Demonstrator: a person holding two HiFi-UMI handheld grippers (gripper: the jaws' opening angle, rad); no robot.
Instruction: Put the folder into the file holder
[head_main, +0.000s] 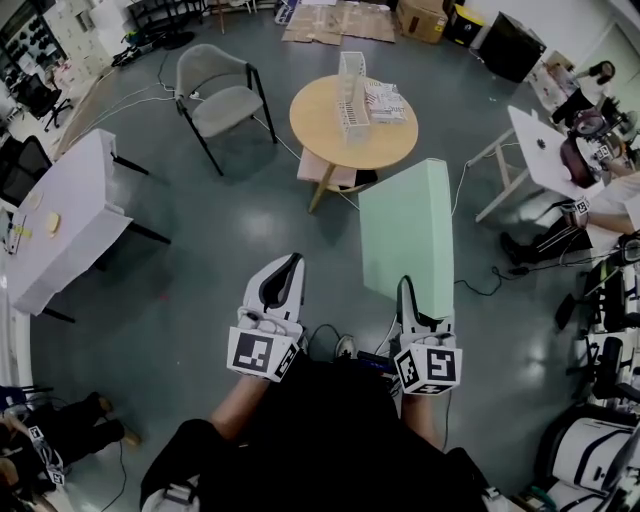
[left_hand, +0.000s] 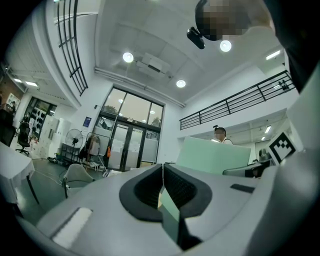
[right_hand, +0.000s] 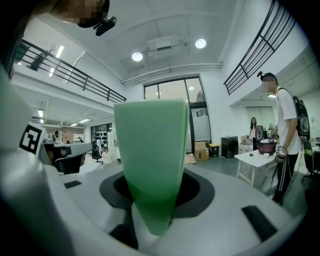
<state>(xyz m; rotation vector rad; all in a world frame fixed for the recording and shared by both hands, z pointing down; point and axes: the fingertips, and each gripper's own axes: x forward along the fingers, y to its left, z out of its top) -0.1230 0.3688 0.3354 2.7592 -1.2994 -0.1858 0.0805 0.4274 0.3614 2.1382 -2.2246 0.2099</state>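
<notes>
Pale-green folder (head_main: 408, 235): held by its lower edge in the right gripper (head_main: 408, 292), standing upright over the grey floor (head_main: 200, 260), well apart from the file holder.
Right gripper: jaws clamped on the folder's bottom edge, sheet rising straight between them in the right gripper view.
Left gripper (head_main: 287, 268): jaws pressed together, nothing between them; carried beside the right one.
File holder (head_main: 352, 92): white wire rack, upright on the round wooden table (head_main: 320, 130).
Stack of printed papers (head_main: 386, 103): just beside the rack.
Grey chair (head_main: 220, 95): left of the round table.
White table (head_main: 70, 205): far left.
</notes>
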